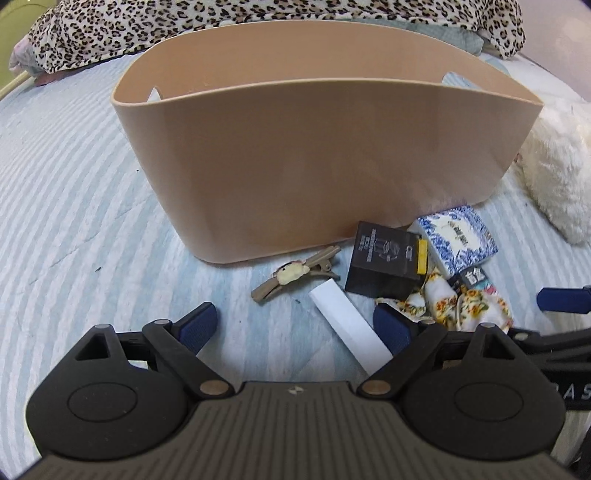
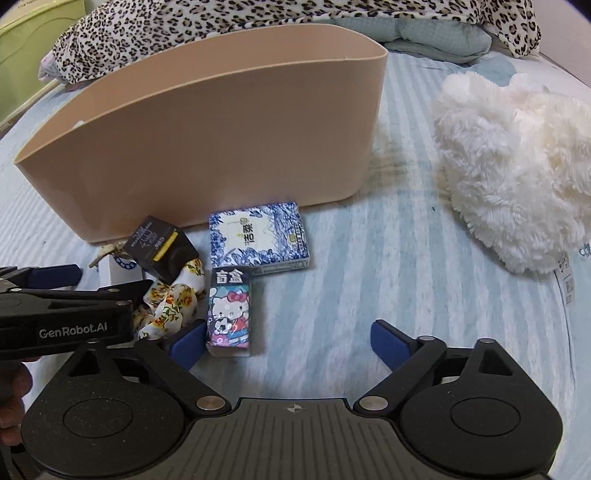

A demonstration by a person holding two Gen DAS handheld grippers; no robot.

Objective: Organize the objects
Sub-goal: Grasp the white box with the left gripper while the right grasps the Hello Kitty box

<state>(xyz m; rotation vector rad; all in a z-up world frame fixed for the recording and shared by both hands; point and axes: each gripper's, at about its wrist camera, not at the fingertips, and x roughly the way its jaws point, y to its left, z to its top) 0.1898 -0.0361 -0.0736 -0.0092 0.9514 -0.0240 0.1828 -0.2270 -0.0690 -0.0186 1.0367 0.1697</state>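
Low over the striped bedspread (image 2: 369, 258), both claws point toward the tan basket. The left claw (image 1: 295, 328) has its jaws spread wide with nothing between the pads; a white box (image 1: 351, 325) lies slantwise in the gap, its near end hidden behind the claw body. The right claw (image 2: 291, 341) is likewise spread and empty, with the Hello Kitty box (image 2: 231, 314) lying just inside its left fingertip, whether touching it is hard to tell. Left of that finger, a floral cloth (image 2: 170, 302) is bunched up, partly covered by the left claw's arm crossing the right wrist view. Just ahead of the left claw a beige hair clip (image 1: 291, 273) lies flat, and to its right a black box (image 1: 386, 258) is tipped against the blue-and-white patterned box (image 2: 258, 236); small print on both is unreadable. Beyond them stands the tan basket (image 1: 314, 166), its floor out of sight. Right of the right claw, well apart, lies a fluffy white plush (image 2: 517, 177), cut off at the frame edge. Farthest back a leopard-print blanket (image 2: 258, 18) is heaped.
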